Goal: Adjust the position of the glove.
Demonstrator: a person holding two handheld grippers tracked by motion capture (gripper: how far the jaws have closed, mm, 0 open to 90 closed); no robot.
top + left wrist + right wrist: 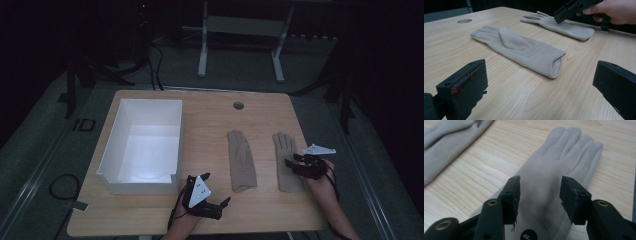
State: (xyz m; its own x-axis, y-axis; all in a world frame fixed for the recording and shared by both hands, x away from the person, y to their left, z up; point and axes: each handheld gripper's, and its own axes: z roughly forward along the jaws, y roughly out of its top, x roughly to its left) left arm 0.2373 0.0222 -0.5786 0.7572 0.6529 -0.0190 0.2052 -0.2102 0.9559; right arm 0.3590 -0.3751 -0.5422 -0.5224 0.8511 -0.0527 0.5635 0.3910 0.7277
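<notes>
— How are the two gloves laid out?

— Two beige gloves are laid flat on the wooden table, side by side, with fingers pointed to the far edge and cuffs toward the near edge. The left glove is placed near the table's middle; the right glove is set just to its right, with a strip of bare wood seen between them. A white box is placed on the left part of the table, well apart from both gloves.

— What is held by the right gripper?

— Nothing is gripped. The right gripper is held over the right glove at its palm, and in the right gripper view its jaws are seen parted, with the glove's fabric lying flat beneath and between them; the pads are not pressed on the cloth.

— And the left gripper?

— The left gripper is held low over bare wood near the table's near edge, below the left glove's cuff. Its jaws are spread wide in the left gripper view, and nothing is clasped between them.
</notes>
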